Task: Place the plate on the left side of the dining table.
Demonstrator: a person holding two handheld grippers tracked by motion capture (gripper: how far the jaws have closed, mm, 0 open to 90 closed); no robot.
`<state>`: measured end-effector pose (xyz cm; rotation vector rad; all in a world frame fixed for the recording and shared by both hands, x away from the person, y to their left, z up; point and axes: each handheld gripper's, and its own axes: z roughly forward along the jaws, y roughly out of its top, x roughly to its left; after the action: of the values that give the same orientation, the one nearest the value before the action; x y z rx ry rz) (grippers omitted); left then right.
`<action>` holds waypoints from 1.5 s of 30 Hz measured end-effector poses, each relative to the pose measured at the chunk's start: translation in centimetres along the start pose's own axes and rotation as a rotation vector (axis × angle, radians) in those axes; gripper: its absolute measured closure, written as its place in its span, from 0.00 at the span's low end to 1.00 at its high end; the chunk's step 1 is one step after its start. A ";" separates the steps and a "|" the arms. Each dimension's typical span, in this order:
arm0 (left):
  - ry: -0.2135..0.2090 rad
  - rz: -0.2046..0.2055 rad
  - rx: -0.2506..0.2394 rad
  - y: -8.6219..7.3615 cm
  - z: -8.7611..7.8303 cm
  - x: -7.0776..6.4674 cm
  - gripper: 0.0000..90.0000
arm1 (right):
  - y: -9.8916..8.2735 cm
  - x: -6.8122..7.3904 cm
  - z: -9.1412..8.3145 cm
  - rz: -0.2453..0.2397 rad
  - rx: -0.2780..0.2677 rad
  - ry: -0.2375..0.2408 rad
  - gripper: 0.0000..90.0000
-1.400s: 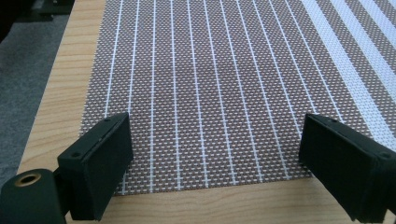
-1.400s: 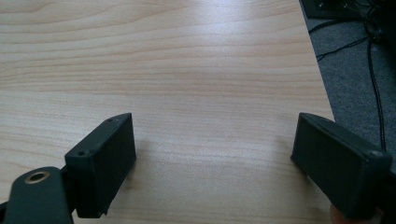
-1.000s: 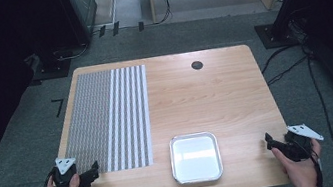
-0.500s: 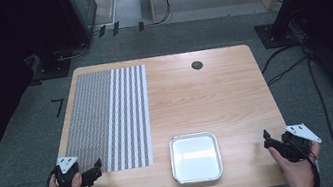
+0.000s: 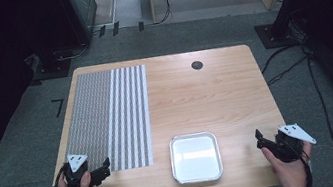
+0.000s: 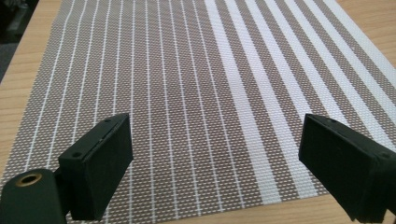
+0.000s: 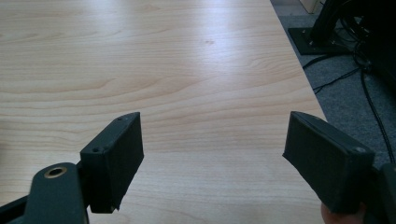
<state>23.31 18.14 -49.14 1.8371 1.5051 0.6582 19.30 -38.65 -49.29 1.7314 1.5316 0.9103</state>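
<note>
A woven grey and white striped placemat (image 5: 108, 120) lies flat on the left half of the wooden table (image 5: 205, 92). A shallow, empty metal tray (image 5: 195, 157) sits near the front edge at the middle. My left gripper (image 5: 105, 170) hovers at the placemat's near corner, open, nothing between its jaws. In the left gripper view the left gripper (image 6: 215, 163) looks along the placemat (image 6: 187, 84). My right gripper (image 5: 259, 140) is held at the table's front right corner, open and empty. The right gripper view has the right gripper (image 7: 212, 158) over bare wood (image 7: 163, 70).
A round black cable hole (image 5: 197, 65) sits near the table's far edge. Cables (image 5: 291, 61) and black stand bases (image 5: 276, 30) lie on the grey carpet to the right and behind. The table's right edge (image 7: 303, 88) runs close by my right gripper.
Both grippers have crept a little inward over the table's front edge, the left rightward and the right leftward. The jaws stand as wide as before.
</note>
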 end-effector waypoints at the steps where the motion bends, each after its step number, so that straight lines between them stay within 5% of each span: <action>1: 0.000 0.000 0.000 0.0 0.0 0.0 0.11 | 0.0 0.1 0.0 0.000 -0.002 0.003 0.22; 15: -0.020 0.050 0.001 0.2 0.3 -2.1 0.11 | 0.2 1.9 0.2 -0.008 -0.008 0.037 0.23; 20: -0.046 0.024 -0.010 0.6 0.3 -2.9 0.11 | 0.7 2.4 0.1 -0.015 -0.014 0.053 0.23; 26: -0.001 0.071 -0.028 1.7 0.3 -4.6 0.11 | 2.2 3.2 0.5 -0.029 -0.015 0.060 0.23; 39: -0.096 0.088 -0.037 4.6 2.1 -8.4 0.11 | 3.8 5.0 2.0 -0.045 0.008 0.061 0.22; 45: -0.129 0.137 -0.031 4.1 2.1 -10.6 0.11 | 4.5 6.2 2.4 -0.028 0.009 0.017 0.23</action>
<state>25.26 6.96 -47.15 1.9333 1.2885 0.6107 24.30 -33.04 -46.37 1.7090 1.5690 0.9074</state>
